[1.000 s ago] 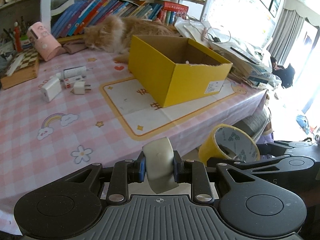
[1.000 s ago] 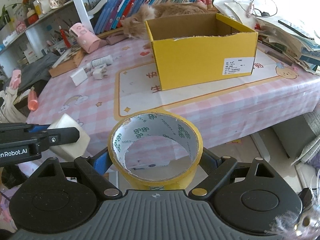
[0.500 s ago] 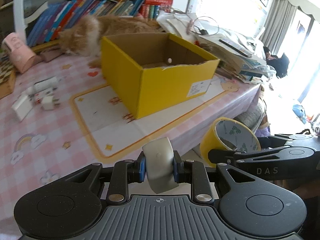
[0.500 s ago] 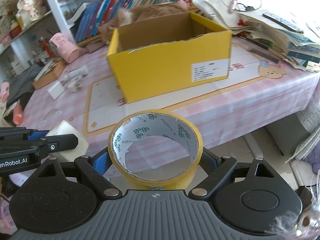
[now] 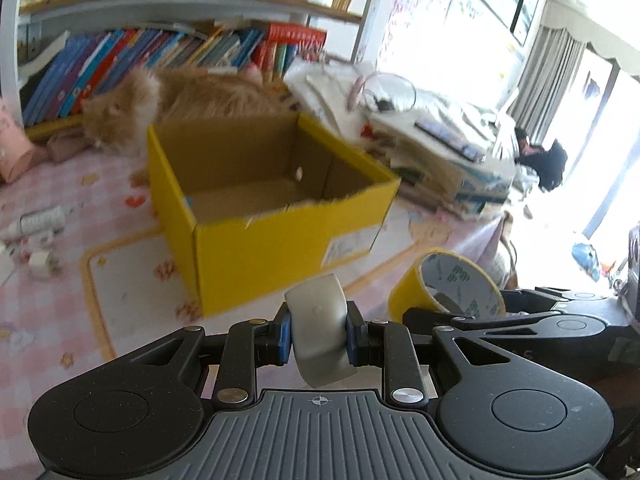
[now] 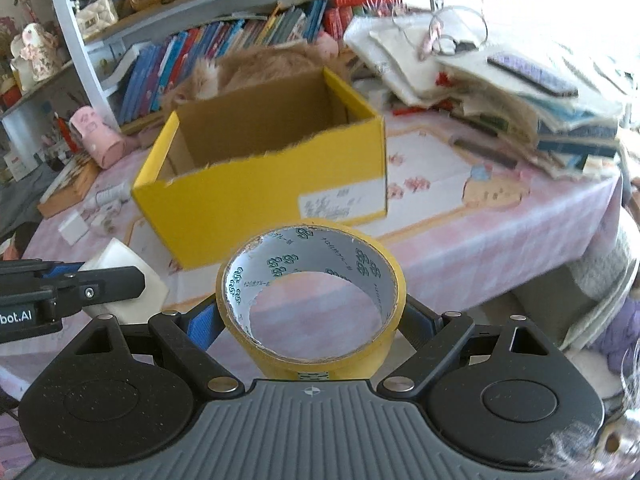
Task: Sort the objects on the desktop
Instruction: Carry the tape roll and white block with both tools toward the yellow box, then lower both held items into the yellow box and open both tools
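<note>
Yellow box [image 6: 256,196] hides most of cat [image 6: 256,66].

There are 2 hand-held grippers: the left hand-held gripper [image 5: 318,336] carries 1 white block [image 5: 320,332], the right hand-held gripper [image 6: 310,316] carries 1 roll of yellow tape [image 6: 310,300]. 1 yellow box [image 6: 264,188] stands open on the worktop [image 6: 500,224] at 12 o'clock. 1 orange cat [image 5: 176,104] lies behind it. 1 pink tube [image 6: 98,136] lies at 10 o'clock. Small white chargers [image 5: 38,236] at 9 o'clock are too blurred to count.
</note>
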Demonstrator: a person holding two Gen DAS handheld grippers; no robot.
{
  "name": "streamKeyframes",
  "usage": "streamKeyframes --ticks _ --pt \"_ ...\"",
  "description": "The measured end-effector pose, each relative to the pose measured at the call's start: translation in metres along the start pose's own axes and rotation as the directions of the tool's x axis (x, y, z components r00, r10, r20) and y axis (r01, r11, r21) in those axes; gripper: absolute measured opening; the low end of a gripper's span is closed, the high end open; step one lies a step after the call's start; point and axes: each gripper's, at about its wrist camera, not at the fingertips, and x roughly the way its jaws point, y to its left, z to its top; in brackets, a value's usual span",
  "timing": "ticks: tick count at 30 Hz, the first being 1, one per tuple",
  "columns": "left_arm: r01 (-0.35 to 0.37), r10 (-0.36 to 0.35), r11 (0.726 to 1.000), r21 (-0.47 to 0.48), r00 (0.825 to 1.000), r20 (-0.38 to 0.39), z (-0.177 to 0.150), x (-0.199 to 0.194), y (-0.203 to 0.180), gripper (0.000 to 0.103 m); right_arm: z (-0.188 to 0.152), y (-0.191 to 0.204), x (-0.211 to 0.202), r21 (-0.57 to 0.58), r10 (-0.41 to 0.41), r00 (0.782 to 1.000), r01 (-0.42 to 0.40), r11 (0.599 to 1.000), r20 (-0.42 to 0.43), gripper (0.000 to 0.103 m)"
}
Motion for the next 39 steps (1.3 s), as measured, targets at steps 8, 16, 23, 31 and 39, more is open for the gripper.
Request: streamKeyframes --ticks 8,16,23,31,39 --pt "-0.055 0.056 0.998 -0.005 0.991 0.124 0.039 0.001 -0.006 0.024 0.047 -0.018 -0.006 -0.06 0.044 0.991 -0.037 0.998 0.125 0.088" --pt "-0.131 0.128 0.991 0.008 0.976 0.177 0.068 0.017 -0.002 0.024 0.093 -0.018 0.004 -0.164 0.129 0.971 -0.096 0.982 0.202 0.088" --pt "-0.199 0.191 0.98 0.024 0.961 0.2 0.087 0.04 0.005 0.024 0.123 -0.007 0.034 -0.278 0.2 0.959 -0.14 0.95 0.202 0.088" --pt "-0.279 0.272 0.959 0.054 0.955 0.115 0.086 0.085 0.02 0.024 0.141 0.002 0.092 -0.383 0.209 0.97 -0.146 0.912 0.128 0.088" --pt "-0.321 0.32 0.945 0.059 0.947 0.038 0.08 0.116 0.034 0.024 0.143 0.008 0.14 -0.46 0.191 0.981 -0.155 0.874 0.032 0.088"
